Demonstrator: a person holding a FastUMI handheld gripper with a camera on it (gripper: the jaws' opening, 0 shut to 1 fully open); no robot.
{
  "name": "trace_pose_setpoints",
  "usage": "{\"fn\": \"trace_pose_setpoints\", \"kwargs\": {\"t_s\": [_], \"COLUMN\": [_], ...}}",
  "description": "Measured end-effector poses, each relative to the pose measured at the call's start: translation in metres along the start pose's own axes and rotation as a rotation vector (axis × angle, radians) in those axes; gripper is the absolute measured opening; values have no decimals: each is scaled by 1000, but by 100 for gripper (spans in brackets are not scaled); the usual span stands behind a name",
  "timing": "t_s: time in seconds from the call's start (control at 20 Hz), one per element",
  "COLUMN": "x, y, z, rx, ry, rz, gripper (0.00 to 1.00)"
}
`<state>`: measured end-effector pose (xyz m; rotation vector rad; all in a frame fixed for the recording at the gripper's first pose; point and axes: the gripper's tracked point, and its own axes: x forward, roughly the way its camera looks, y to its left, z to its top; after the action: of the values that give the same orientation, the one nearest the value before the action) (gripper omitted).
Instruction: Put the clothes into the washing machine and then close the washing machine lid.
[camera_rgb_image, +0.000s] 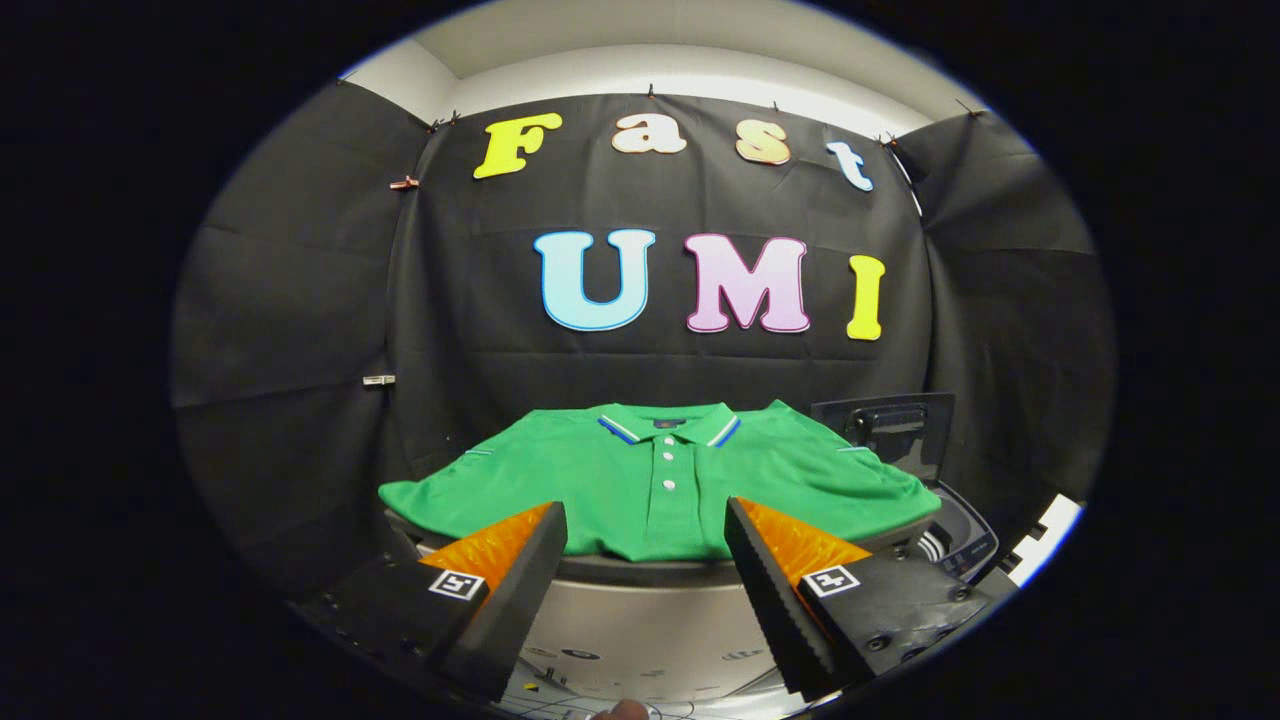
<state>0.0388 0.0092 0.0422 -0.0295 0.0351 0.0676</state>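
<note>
Your tongs (645, 540) gape empty; the flat green cotton polo shirt (655, 485) lies just ahead, spread crosswise.

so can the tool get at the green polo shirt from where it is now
Probably yes. The tool is open, its fingers spread wide and aimed at the green polo shirt laid flat just ahead of them. Nothing stands between the fingers and the shirt's front hem.

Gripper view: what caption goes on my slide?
Open gripper faces a green polo shirt spread flat, washing machine with raised lid beside it.
</note>
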Motion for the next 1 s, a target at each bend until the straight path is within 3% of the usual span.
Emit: {"fn": "trace_pose_setpoints", "kwargs": {"t_s": [0.3,0.55,0.8,1.0], "x": [55,110,153,166], "y": [8,-7,-19,-29], "z": [33,42,10,-18], "rx": [-13,-23,46,15], "ry": [47,164,396,552], "rz": [24,-20,-30,-46], "gripper": [99,98,100,100]}}
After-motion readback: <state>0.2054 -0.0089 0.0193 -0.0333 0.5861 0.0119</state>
